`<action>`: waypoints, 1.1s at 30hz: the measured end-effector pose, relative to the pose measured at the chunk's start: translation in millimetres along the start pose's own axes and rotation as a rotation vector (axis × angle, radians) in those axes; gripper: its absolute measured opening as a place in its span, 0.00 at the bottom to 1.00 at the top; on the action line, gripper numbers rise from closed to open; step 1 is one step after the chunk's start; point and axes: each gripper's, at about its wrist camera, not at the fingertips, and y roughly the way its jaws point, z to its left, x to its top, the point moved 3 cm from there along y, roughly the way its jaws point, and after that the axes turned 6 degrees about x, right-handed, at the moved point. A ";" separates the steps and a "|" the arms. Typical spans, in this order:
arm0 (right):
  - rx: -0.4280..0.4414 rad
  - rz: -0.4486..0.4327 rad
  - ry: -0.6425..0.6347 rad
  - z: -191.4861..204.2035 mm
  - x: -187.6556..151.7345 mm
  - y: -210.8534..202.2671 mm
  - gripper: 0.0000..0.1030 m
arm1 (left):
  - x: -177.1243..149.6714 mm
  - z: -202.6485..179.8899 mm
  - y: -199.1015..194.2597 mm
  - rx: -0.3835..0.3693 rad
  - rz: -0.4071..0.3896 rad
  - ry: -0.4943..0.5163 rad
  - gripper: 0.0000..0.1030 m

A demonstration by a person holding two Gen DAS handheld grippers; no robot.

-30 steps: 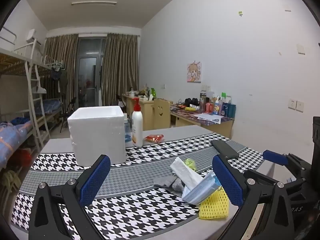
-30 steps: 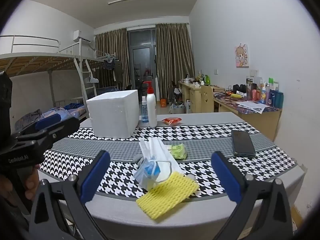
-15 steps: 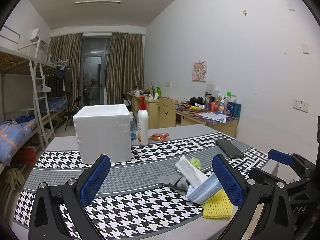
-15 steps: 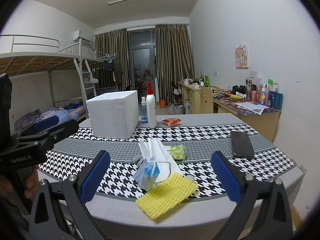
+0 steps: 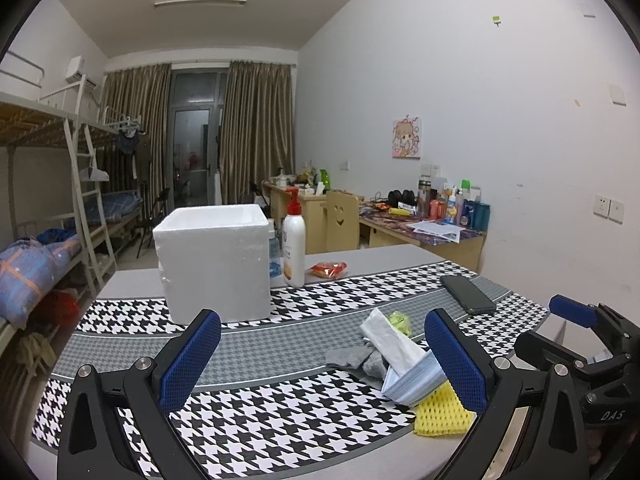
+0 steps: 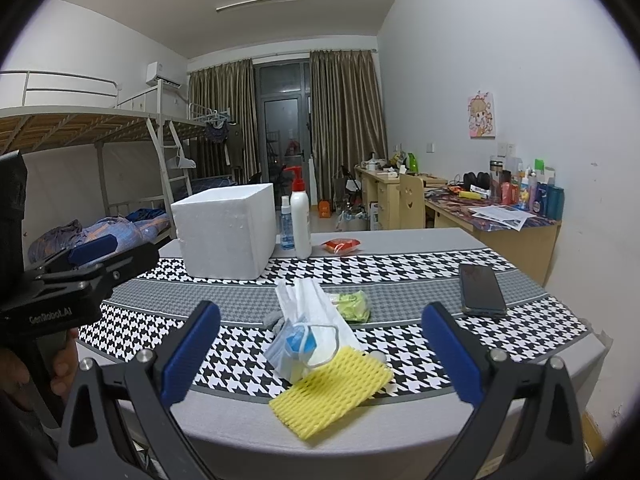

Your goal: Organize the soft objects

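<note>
- Your left gripper (image 5: 322,354) hangs above the bench (image 5: 256,340), jaws released and wide, nothing between them.
- Your right gripper (image 6: 320,350) likewise: jaws spread, empty, held over the near edge of the bench.
- Landmark: white foam box (image 6: 228,232), open top, standing on the houndstooth cloth.
- The soft pile lies nearer you than the box and to its right: yellow foam net (image 6: 332,392) closest to the edge, face masks (image 6: 304,344) touching it, tissue pack (image 6: 308,300) over the masks, grey sock (image 5: 358,360) behind, green packet (image 6: 352,306) just beside.
- Pump bottle (image 6: 300,220) stands just right of the box; small spray bottle (image 6: 285,224) between them.
- Red snack packet (image 6: 340,245) right of the bottle.
- Phone (image 6: 480,290) lies well right of the box.
</note>
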 end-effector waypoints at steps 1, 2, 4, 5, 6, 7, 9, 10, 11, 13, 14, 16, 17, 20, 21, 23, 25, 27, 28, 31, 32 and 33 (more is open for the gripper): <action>0.000 0.000 0.000 0.1 -0.1 0.4 0.99 | 0.3 0.7 -0.1 -0.002 0.000 -0.001 0.99; 0.000 0.000 0.000 0.6 -0.3 0.7 0.99 | 0.2 1.1 -0.2 -0.004 0.001 -0.001 0.99; 0.001 0.001 0.000 0.1 0.2 0.8 0.99 | 0.2 1.1 0.4 -0.002 0.003 -0.002 0.99; 0.001 0.001 0.001 0.1 0.1 1.2 0.99 | 0.2 1.0 0.5 -0.002 0.004 -0.004 0.99; 0.000 0.000 0.000 0.4 -0.3 0.6 0.99 | 0.1 0.9 0.5 -0.002 0.004 -0.005 0.99; 0.001 -0.001 0.000 0.5 -0.3 0.7 0.99 | 0.0 0.0 0.7 0.001 0.003 -0.004 0.99; 0.001 -0.002 -0.001 0.7 0.1 0.0 0.99 | -0.1 -0.8 1.3 0.001 0.006 -0.002 0.99; 0.001 -0.001 -0.002 0.9 0.0 0.6 0.99 | -0.2 -0.7 1.7 -0.002 0.008 -0.003 0.99; 0.001 -0.001 -0.001 0.6 0.0 0.1 0.99 | -0.3 -0.7 1.7 -0.001 0.008 -0.004 0.99; 0.001 -0.002 -0.002 0.6 -0.2 0.0 0.99 | -0.1 -0.9 2.0 -0.001 0.007 -0.003 0.99; -0.001 -0.002 -0.001 0.6 -0.1 0.1 0.99 | -0.1 -0.7 2.3 -0.002 0.008 -0.004 0.99; 0.000 0.000 0.000 0.5 -0.1 0.3 0.99 | -0.1 -0.4 2.9 0.000 0.008 -0.006 0.99; 0.000 0.000 0.000 0.9 0.1 0.3 0.99 | -0.3 -0.2 3.5 0.000 0.008 -0.007 0.99; 0.000 -0.010 0.000 0.8 0.5 0.1 0.99 | -0.8 0.4 5.0 0.002 0.012 -0.012 0.99; 0.003 -0.020 0.001 0.5 1.1 -0.5 0.99 | -1.0 0.4 5.4 0.002 0.013 -0.013 0.99; 0.008 -0.037 0.006 -0.2 2.2 -1.7 0.99 | -1.3 0.4 6.5 0.001 0.015 -0.015 0.99; 0.012 -0.048 0.009 -0.7 3.3 -2.1 0.99 | -2.1 0.2 7.8 0.000 0.020 -0.016 0.99; 0.012 -0.045 0.012 -1.4 3.5 -0.5 0.99 | -2.3 -0.1 8.7 -0.002 0.023 -0.015 0.99; 0.006 -0.037 0.012 -1.7 3.2 1.2 0.99 | -2.2 -0.3 8.9 -0.003 0.023 -0.015 0.99; -0.013 -0.031 -0.004 -0.7 2.5 3.7 0.99 | -2.0 0.5 8.9 -0.005 0.024 -0.016 0.99; -0.013 -0.030 -0.007 -0.2 1.8 4.2 0.99 | -2.2 0.5 9.2 -0.005 0.026 -0.017 0.99; -0.015 -0.025 -0.010 0.1 1.3 5.1 0.99 | -2.2 0.7 9.3 -0.006 0.027 -0.019 0.99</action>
